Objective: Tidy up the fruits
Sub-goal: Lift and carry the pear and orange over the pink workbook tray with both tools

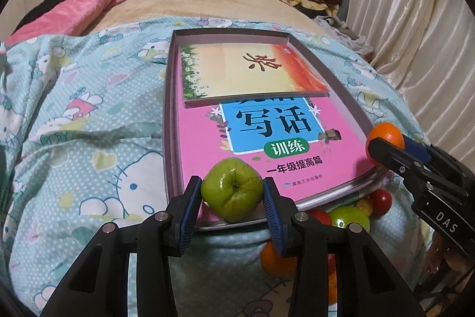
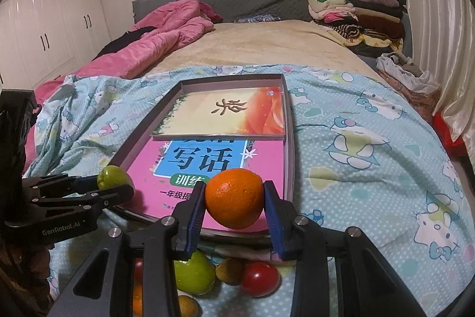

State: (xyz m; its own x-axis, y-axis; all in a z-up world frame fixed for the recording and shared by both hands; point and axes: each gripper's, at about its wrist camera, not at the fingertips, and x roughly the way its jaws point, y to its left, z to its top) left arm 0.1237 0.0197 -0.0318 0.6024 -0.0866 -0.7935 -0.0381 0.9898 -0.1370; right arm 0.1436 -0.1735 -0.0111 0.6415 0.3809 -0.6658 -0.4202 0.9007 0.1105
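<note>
My left gripper (image 1: 232,192) is shut on a green apple (image 1: 231,188), held above the near edge of a shallow tray (image 1: 175,33) that lies on the bed. Inside the tray lie a pink workbook (image 1: 335,156) and a smaller card-like book (image 1: 252,70). My right gripper (image 2: 234,202) is shut on an orange (image 2: 234,198), also over the tray's (image 2: 289,121) near edge. In the left wrist view the right gripper (image 1: 386,147) and its orange (image 1: 386,132) appear at the right. The right wrist view shows the left gripper (image 2: 114,186) with the green apple (image 2: 111,176) at the left.
Loose fruit lies on the blue cartoon-print quilt (image 2: 371,168) just below the tray: a green apple (image 2: 194,275), a red fruit (image 2: 261,278), a brown fruit (image 2: 230,271), an orange (image 1: 277,262). A pink duvet (image 2: 142,49) and piled clothes (image 2: 356,17) lie farther back. Curtains (image 1: 415,20) hang at right.
</note>
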